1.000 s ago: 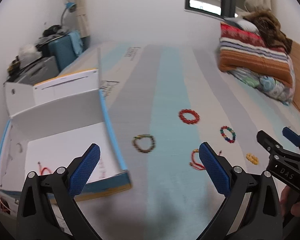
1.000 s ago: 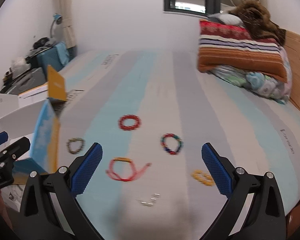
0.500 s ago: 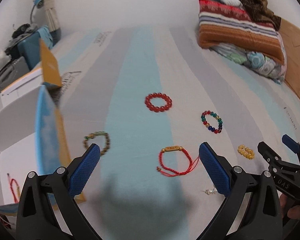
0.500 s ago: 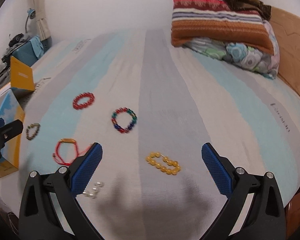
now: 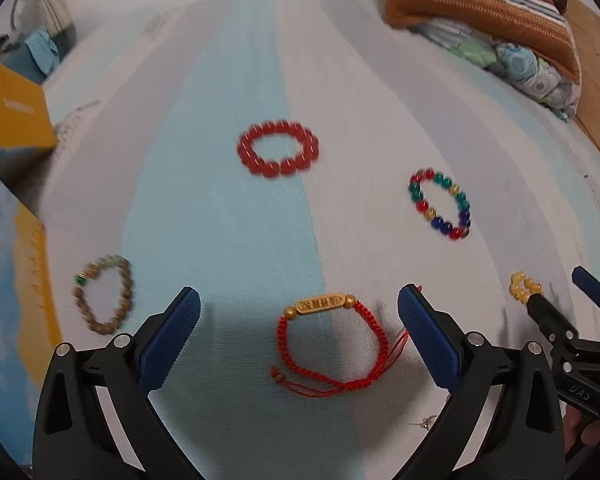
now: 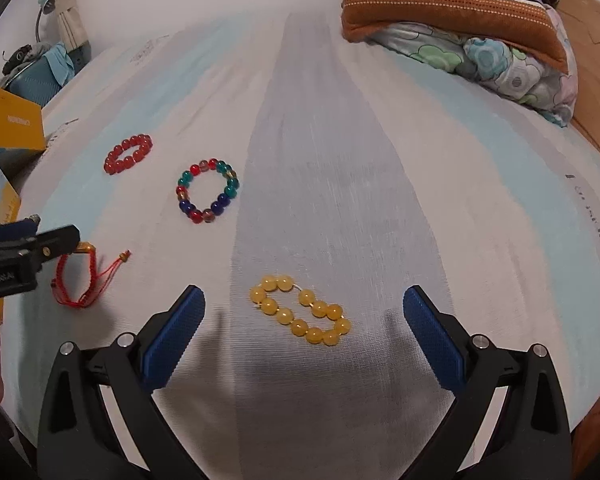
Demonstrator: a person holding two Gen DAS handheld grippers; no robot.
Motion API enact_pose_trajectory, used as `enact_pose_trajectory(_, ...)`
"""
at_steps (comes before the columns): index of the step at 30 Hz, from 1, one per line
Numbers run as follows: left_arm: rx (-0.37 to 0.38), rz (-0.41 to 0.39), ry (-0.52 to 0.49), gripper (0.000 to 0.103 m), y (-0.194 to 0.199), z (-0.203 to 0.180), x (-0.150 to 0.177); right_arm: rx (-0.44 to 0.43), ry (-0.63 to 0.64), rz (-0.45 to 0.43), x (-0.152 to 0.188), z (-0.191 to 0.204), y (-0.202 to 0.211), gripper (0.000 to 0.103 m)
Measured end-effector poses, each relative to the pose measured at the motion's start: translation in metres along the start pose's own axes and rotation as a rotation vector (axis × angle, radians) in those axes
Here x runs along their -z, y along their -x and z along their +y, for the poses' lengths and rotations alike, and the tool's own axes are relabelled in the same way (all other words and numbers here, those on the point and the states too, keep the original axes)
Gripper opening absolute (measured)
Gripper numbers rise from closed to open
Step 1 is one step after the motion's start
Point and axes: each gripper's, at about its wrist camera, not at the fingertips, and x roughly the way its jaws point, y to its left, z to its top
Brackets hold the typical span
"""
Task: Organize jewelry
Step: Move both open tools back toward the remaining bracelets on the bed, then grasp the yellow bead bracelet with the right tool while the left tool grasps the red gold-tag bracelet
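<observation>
Several bracelets lie on the striped bed sheet. My left gripper (image 5: pixel 299 312) is open and empty, with a red cord bracelet with a gold plate (image 5: pixel 327 344) between its blue fingers. My right gripper (image 6: pixel 303 308) is open and empty, straddling a yellow bead bracelet (image 6: pixel 300 309). A red bead bracelet (image 5: pixel 278 148), a multicolour bead bracelet (image 5: pixel 440 204) and a brown bead bracelet (image 5: pixel 104 294) lie further off. The red cord bracelet (image 6: pixel 80 276), red beads (image 6: pixel 128 153) and multicolour beads (image 6: pixel 207 190) also show in the right wrist view.
An open blue-and-yellow cardboard box (image 5: pixel 16 264) stands at the left edge of the bed. Folded blankets and a pillow (image 6: pixel 460 20) lie at the far right. A small earring (image 5: pixel 422 424) lies near the left gripper's right finger. The wooden bed frame (image 5: pixel 596 92) runs along the right.
Both grippers have moved forward and down toward the sheet. The left has swung right from the box to the red cord bracelet; the right has closed in on the yellow bracelet.
</observation>
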Motion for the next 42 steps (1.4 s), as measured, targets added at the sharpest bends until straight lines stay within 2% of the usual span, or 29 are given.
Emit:
enact_pose_trajectory(3,0.040,0.038,0.018,0.097,-0.013,0.001,0.002,-0.003,-0.006,0.006,0.000,-0.002,-0.003,0.095)
enact_pose_trajectory(6,0.028,0.062,0.027,0.097,-0.022,0.001,0.003,-0.002,-0.007,0.015,0.001,-0.003,-0.007,0.095)
enact_pose_trajectory(10,0.001,0.057,0.018,0.096,-0.025,-0.003,0.003,-0.008,-0.008,0.027,0.002,-0.004,-0.011,0.095)
enact_pose_trajectory(13,-0.009,0.057,0.013,0.091,-0.026,-0.004,0.002,-0.017,-0.013,0.034,0.002,-0.004,-0.014,0.094)
enact_pose_trajectory(18,-0.028,0.050,0.003,0.080,-0.027,-0.003,0.004,-0.021,-0.006,0.057,0.003,-0.003,-0.019,0.077)
enact_pose_trajectory(22,-0.028,0.045,0.003,0.066,-0.024,-0.002,0.005,-0.028,-0.002,0.082,0.003,-0.003,-0.025,0.061)
enact_pose_trajectory(27,-0.036,0.029,-0.010,0.050,-0.019,-0.003,0.010,-0.054,-0.004,0.094,0.002,-0.005,-0.028,0.049)
enact_pose_trajectory(28,-0.035,0.028,-0.009,0.045,-0.019,-0.002,0.011,-0.056,-0.005,0.094,0.001,-0.005,-0.028,0.045)
enact_pose_trajectory(34,-0.030,0.021,0.015,0.033,-0.013,0.007,0.014,-0.056,-0.010,0.094,0.001,-0.008,-0.028,0.019)
enact_pose_trajectory(42,-0.027,0.008,0.022,0.029,-0.010,0.006,0.013,-0.064,-0.024,0.084,0.001,-0.011,-0.028,0.018)
